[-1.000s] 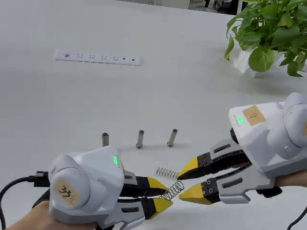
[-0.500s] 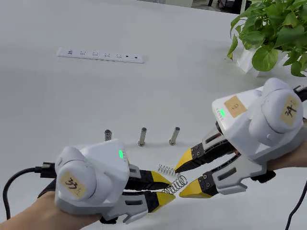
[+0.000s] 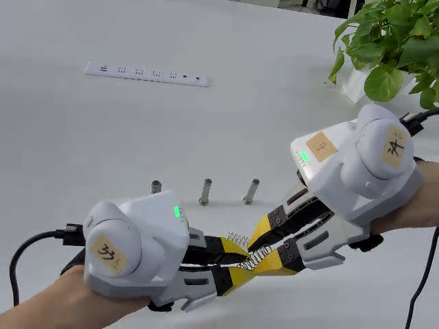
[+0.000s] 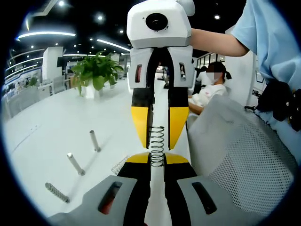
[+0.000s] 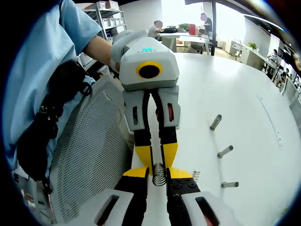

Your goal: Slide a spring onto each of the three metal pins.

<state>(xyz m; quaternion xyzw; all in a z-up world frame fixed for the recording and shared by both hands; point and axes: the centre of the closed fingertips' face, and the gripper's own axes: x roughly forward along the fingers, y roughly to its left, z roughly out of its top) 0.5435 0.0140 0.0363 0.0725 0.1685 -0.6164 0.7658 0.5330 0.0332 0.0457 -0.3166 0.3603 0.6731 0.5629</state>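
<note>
The spring hangs in the air above the table, nearer the person than the pins, with one end pinched in the closed tips of the left gripper. What is new is at its other end. A second ago the right gripper stands open and apart from it; now its yellow tips sit on either side of the free end, nose to nose with the left's. Whether they press on the coil I cannot tell. It looks like a handover or a two-ended hold, so the spring is steadied before threading.

Its long axis runs from tip to tip, roughly level, pointing from the left gripper toward the right and across the row of pins. It probably has to be turned upright first.

A second spring lies on the table just beyond. Farther back, the left pin already wears a spring. The middle pin and right pin are bare.
</note>
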